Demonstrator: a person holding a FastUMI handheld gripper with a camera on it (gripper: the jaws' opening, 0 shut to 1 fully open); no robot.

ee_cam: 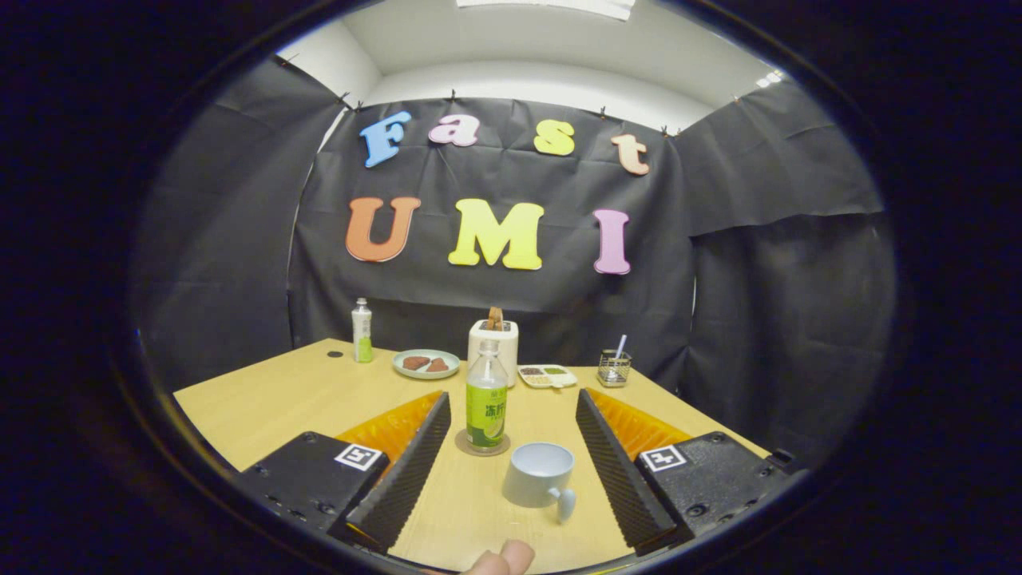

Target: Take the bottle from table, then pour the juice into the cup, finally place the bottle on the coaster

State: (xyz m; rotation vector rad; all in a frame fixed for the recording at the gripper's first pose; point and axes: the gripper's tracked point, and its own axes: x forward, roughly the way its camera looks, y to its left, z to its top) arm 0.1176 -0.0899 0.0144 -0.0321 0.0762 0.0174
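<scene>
Wooden tabletop (pixel 263 399) carries the bottle (pixel 486 399), upright on the coaster (pixel 461 444), just ahead between the spread, empty jaws of the gripper (pixel 512 415); the cup (pixel 540 474) stands nearer, slightly right.

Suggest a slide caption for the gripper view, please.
Open gripper frames the juice bottle standing on its coaster, with the cup nearer on the table.

Black cloth (pixel 495 239) hangs in folds on three sides, clipped along its top edge; above it rise a white wall (pixel 559 92) and white ceiling (pixel 551 36), with a bright light panel (pixel 547 6) overhead; a pale wooden table (pixel 271 403) runs back to the cloth, evenly lit.
</scene>
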